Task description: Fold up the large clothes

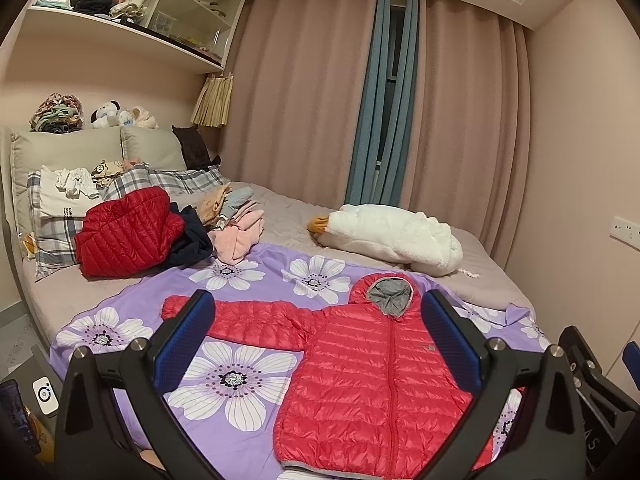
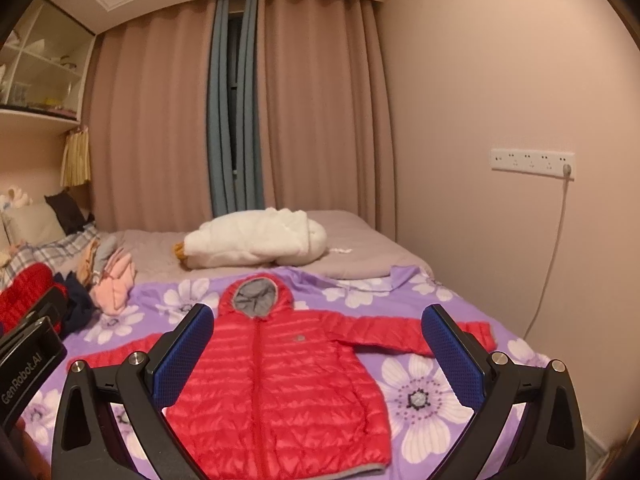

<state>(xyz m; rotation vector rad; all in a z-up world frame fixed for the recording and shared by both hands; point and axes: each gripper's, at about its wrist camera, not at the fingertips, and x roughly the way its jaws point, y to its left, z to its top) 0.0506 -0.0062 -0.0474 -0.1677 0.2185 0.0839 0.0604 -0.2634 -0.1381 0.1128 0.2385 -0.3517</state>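
the bed point(image 1: 276, 208) fills the room ahead of me, and over its near half lies the purple flowered sheet point(image 1: 240, 380), my working ground. on that sheet the red puffer jacket point(image 1: 372, 364) lies face up and zipped, hood point(image 1: 390, 294) toward twelve o'clock, one sleeve point(image 1: 240, 320) stretched out to nine and the other sleeve point(image 2: 404, 334) out to three. a heap of other clothes point(image 1: 132, 232) waits near ten o'clock, well apart from it. i judge i am at the start of the fold: jacket spread, nothing tucked yet. my left tongs point(image 1: 320, 344) and right tongs point(image 2: 318, 348) both hover above it, prongs wide apart, holding nothing. next i would lower each onto a cuff and bring the sleeves across the chest.
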